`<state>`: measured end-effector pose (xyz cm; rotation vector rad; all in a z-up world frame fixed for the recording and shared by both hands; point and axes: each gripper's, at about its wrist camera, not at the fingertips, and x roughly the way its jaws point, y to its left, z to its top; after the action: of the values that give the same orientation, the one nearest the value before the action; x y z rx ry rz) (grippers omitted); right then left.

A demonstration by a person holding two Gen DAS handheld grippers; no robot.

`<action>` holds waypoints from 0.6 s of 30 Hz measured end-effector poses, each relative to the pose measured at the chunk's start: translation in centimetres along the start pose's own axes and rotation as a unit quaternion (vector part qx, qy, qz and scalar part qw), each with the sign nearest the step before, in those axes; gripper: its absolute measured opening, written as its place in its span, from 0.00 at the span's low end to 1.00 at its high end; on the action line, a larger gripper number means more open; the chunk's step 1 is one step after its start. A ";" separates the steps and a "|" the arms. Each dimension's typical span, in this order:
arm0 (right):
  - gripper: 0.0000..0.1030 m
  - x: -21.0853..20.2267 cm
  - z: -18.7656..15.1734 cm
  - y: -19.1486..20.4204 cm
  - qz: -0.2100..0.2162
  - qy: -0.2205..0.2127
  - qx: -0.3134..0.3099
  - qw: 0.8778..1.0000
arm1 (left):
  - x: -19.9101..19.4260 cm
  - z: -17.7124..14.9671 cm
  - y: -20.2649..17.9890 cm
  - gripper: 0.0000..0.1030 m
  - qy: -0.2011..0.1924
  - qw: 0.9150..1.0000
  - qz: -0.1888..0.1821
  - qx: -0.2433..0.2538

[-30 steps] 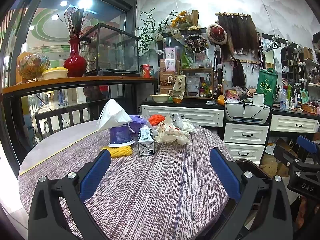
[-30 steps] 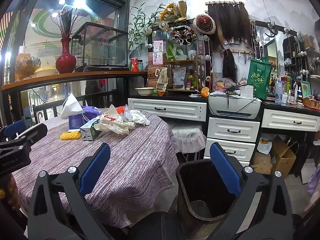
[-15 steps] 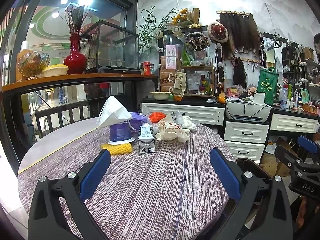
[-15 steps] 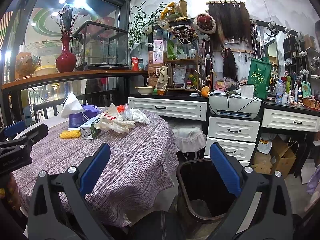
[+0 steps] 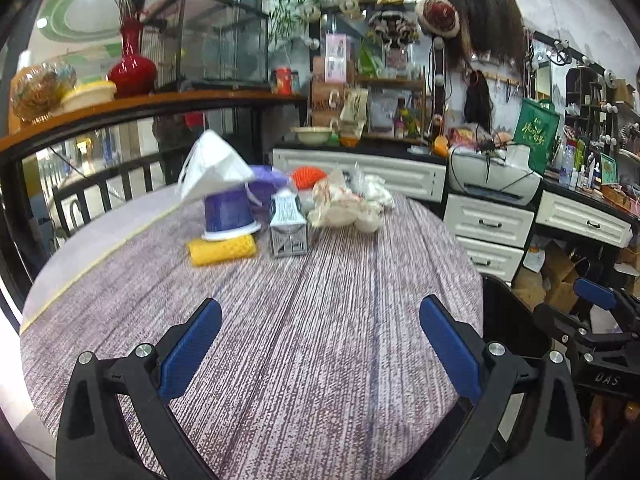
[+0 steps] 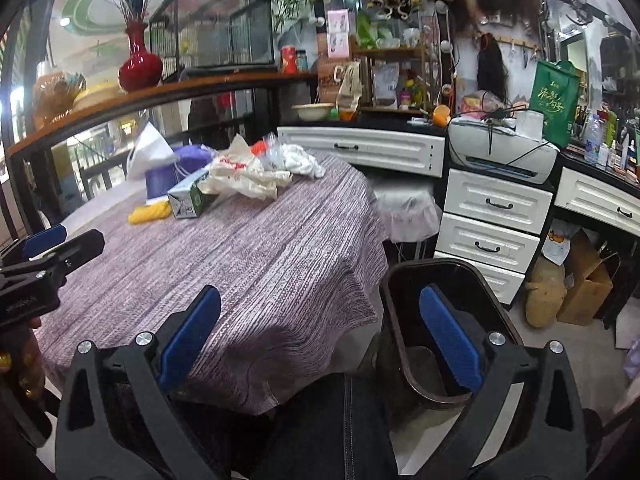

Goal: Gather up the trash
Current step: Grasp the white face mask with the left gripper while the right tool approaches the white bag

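Left tool [image 5: 320, 328] was seen spread wide, nothing held, blue pads [image 5: 188, 344] hovering over the near half of the round worktop [image 5: 320, 360], clear of all trash. Right tool [image 6: 320, 320] was likewise wide and empty, positioned off the worktop edge, one pad over draped cloth, the other over the dark plastic bin [image 6: 400, 320] that stood on the floor just beside the worktop. Worktop cover was noted as woven, purple-white striped fabric. Trash was clustered at the far side: a white folded mask [image 5: 208, 164] perched on an inverted purple cup [image 5: 229, 216]; a yellow mesh foam sleeve [image 5: 222, 250] lying flat, touching the cup rim; a small gable-top carton [image 5: 288, 224], upright in the left view, though it looked tilted in the right view; crumpled white plastic bags [image 5: 344, 204] just beside the carton; an orange mesh piece [image 5: 307, 176] behind them. Both views were slightly blurred.
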<state>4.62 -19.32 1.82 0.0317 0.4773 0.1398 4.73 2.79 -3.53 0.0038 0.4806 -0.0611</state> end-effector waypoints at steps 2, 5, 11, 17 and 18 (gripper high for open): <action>0.95 1.3 0.4 0.3 0.009 0.020 -0.011 1.000 | 1.1 0.4 1.3 0.95 0.029 0.999 -0.009 -0.013; 0.95 3.2 1.0 1.0 0.036 0.063 -0.031 0.997 | 2.9 1.4 3.7 0.95 0.059 0.997 -0.009 -0.040; 0.95 6.2 2.8 3.1 0.071 0.091 -0.074 0.991 | 6.2 6.1 8.4 0.95 0.061 0.995 0.007 -0.079; 0.95 7.9 4.2 3.6 0.082 0.087 -0.080 0.990 | 9.7 11.8 10.7 0.95 0.054 0.994 0.013 -0.093; 0.95 8.1 4.4 3.6 0.084 0.086 -0.080 0.990 | 10.6 12.8 11.1 0.95 0.059 0.994 0.016 -0.093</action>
<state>13.29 -14.60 2.31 -0.0977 0.6352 0.3475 20.69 12.98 2.76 -0.1678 0.6026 0.0149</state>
